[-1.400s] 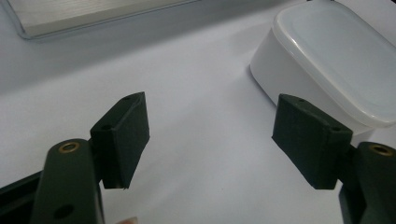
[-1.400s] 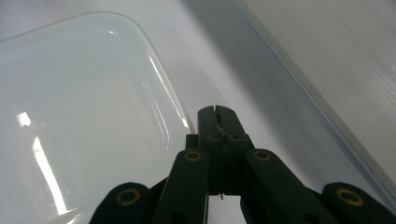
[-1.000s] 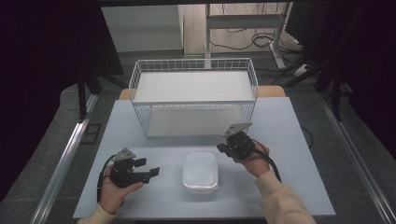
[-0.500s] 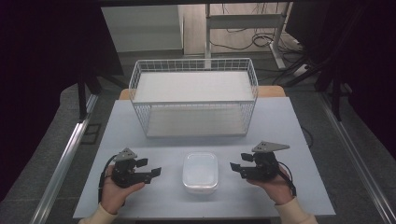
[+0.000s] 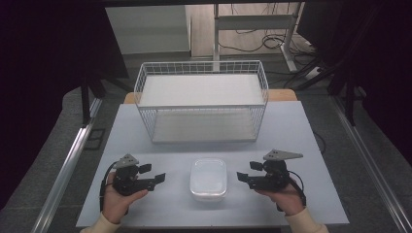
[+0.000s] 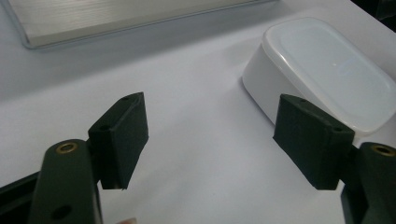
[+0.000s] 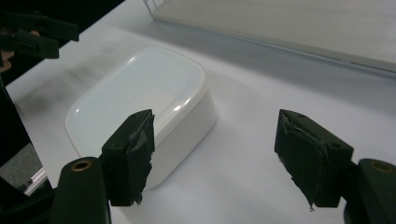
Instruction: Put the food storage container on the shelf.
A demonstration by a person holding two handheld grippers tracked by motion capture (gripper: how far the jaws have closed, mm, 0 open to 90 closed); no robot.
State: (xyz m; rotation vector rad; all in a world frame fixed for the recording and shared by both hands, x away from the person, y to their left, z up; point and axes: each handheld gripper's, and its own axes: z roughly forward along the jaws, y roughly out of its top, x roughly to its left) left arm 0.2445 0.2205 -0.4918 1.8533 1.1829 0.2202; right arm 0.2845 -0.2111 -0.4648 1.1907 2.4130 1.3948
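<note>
A white lidded container point(image 5: 208, 178) sits on the pale table point(image 5: 291, 131) near its front edge. My left gripper point(image 5: 154, 173) rests in a hand to the container's left, pointing at it, jaws open and empty. In the left gripper view the container point(image 6: 322, 70) lies ahead to the right of my left gripper point(image 6: 212, 135). My right gripper point(image 5: 248, 171) is held to the container's right, a short gap away; its jaws have just been opening and nothing is between them. From my right gripper point(image 7: 217, 154) the container point(image 7: 144, 102) appears ahead to the left.
A white wire basket point(image 5: 204, 121) stands at the back middle of the table, with a pale flat bottom. Dark floor, a metal rail point(image 5: 68, 165) and cables surround the table. The other gripper point(image 7: 28, 35) appears at the top left of the right gripper view.
My right gripper moved from just in front of the basket toward the near right side of the container, and its jaws went from shut to open. The left gripper stayed put.
</note>
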